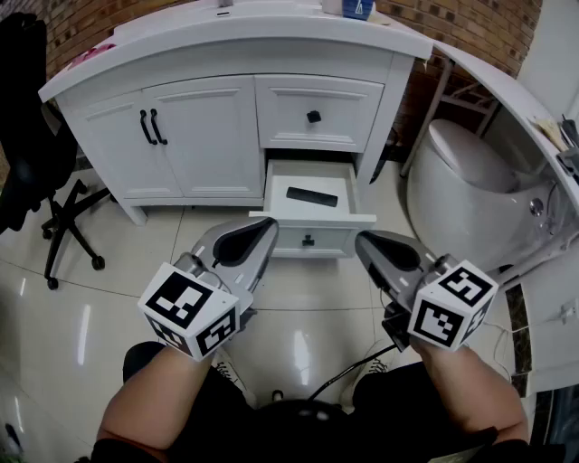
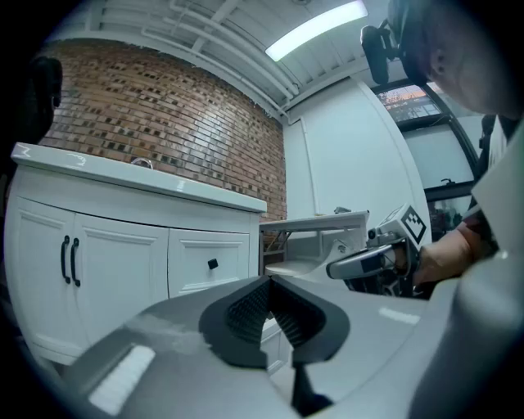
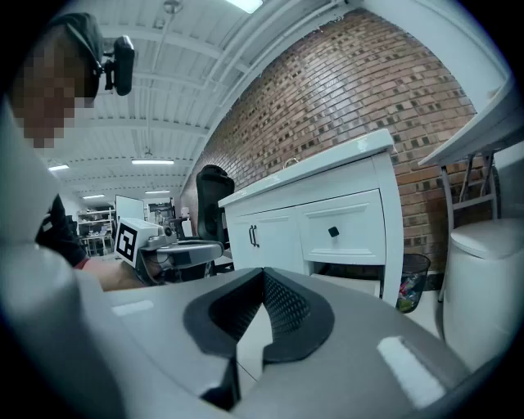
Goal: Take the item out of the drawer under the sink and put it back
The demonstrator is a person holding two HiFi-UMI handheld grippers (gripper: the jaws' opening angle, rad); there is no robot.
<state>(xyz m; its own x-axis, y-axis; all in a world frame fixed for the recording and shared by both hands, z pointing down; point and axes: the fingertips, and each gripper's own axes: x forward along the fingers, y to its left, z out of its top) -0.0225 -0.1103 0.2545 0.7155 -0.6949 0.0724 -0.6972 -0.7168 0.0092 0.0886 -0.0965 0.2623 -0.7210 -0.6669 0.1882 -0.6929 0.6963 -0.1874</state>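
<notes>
Both tools are clenched on nothing: the left tool (image 1: 264, 228) and the right tool (image 1: 365, 242) hang side by side with their tips together, just in front of the open drawer (image 1: 330, 237). A flat black item (image 1: 312, 195) lies inside that drawer, a little beyond both tools and touching neither. The drawer stands pulled out of a white vanity (image 1: 208, 136) under a white worktop (image 1: 271, 32). Glossy pale floor tiles (image 1: 109, 298), a brick wall (image 1: 470, 23), a black office chair (image 1: 36, 136) at left and a white toilet (image 1: 470, 181) at right surround it.
</notes>
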